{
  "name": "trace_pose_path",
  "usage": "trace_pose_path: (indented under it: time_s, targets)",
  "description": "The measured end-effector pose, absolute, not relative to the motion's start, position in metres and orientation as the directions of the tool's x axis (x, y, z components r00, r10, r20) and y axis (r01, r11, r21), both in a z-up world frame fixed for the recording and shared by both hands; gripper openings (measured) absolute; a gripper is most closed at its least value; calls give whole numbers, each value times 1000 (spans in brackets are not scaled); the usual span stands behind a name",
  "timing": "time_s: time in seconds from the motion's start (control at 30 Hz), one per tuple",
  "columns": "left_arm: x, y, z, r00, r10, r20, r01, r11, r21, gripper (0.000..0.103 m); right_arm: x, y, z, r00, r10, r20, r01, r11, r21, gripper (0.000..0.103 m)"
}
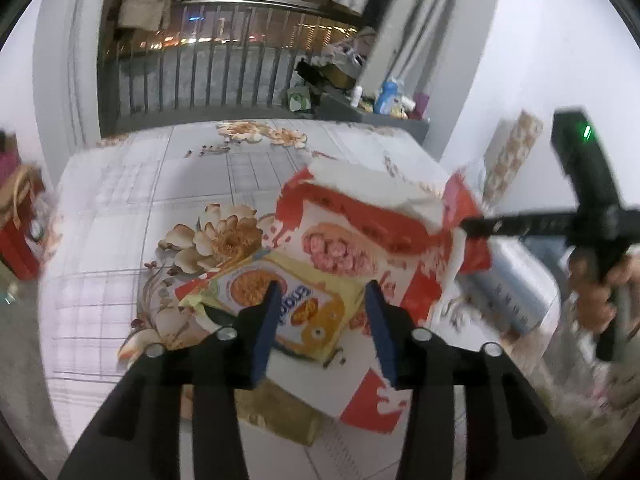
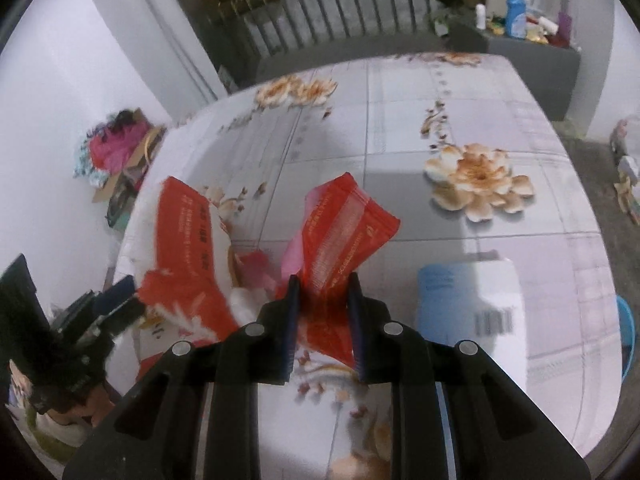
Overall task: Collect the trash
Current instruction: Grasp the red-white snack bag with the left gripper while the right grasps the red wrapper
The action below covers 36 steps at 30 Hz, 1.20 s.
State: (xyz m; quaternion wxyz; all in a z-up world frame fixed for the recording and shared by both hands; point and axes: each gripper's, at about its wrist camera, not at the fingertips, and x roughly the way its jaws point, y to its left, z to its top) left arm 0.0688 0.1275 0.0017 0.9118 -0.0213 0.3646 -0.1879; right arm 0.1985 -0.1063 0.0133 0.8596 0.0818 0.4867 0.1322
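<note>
Floral tablecloth | left jaws apart | right jaws clamp red bag; print blurred

Bag: red and white, pink printed picture. Wrapper: yellow, orange picture, blue lettering. Cloth on table: pale grey-white grid, beige-orange flowers. Box near right edge: white, light-blue panel, black barcode. Pads: dark blue.

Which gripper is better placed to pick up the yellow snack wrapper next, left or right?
Left. The left gripper is open, with the yellow snack wrapper lying just beyond its fingers. The right gripper is occupied: it is shut on the red bag.
</note>
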Motion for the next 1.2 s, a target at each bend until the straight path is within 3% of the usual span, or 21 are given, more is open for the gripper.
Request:
trace_pose_path:
  time_s: [0.3, 0.53, 0.87, 1.03, 1.2]
  targets:
    - [67, 114, -17, 658, -265, -704, 352, 936, -23, 48, 163, -118, 16, 451, 416, -790, -191, 909, 370, 21]
    - [83, 119, -30, 626, -275, -730, 349, 936, -53, 48, 156, -99, 6, 367, 520, -771, -293, 851, 435, 22]
    - [93, 117, -32, 607, -272, -747, 339, 938, -66, 49, 176, -75, -27, 287, 536, -794, -277, 840, 467, 22]
    - [91, 113, -29, 610, -273, -744, 352, 934, -54, 35, 178, -78, -26, 289, 547, -785, -268, 834, 483, 22]
    - [92, 108, -26, 605, -279, -746, 369, 928, -49, 11, 176, -84, -26, 299, 555, -776, -259, 830, 494, 22]
